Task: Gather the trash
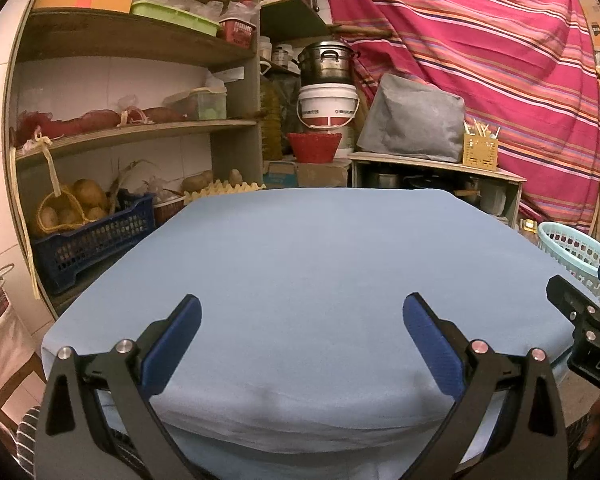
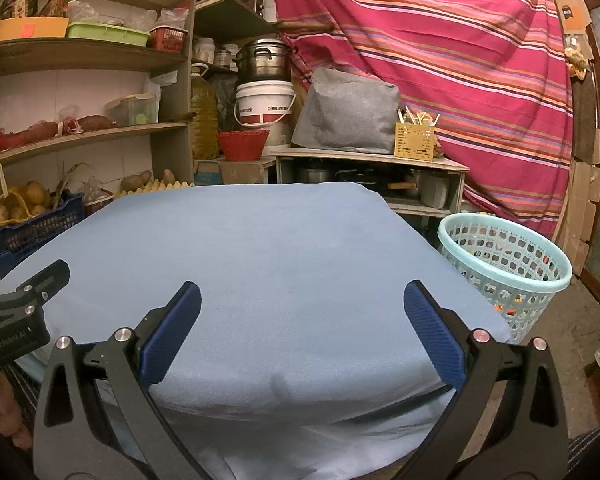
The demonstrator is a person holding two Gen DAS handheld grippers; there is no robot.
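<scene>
A table covered with a light blue cloth point(image 1: 300, 264) fills the middle of both views; it also shows in the right wrist view point(image 2: 260, 248). No trash shows on it. My left gripper point(image 1: 302, 314) is open and empty over the near edge of the table. My right gripper point(image 2: 302, 302) is open and empty over the near edge too, to the right of the left one. A pale turquoise perforated basket point(image 2: 508, 268) stands on the floor off the table's right side, with small coloured items visible through its holes; its rim also shows in the left wrist view point(image 1: 572, 248).
Shelves point(image 1: 132, 128) with potatoes, boxes and a blue crate point(image 1: 92, 240) stand at the left. A low cabinet point(image 2: 372, 168) with a grey bag, a bucket and a pot stands behind the table. A striped red cloth point(image 2: 440, 60) hangs at the back right.
</scene>
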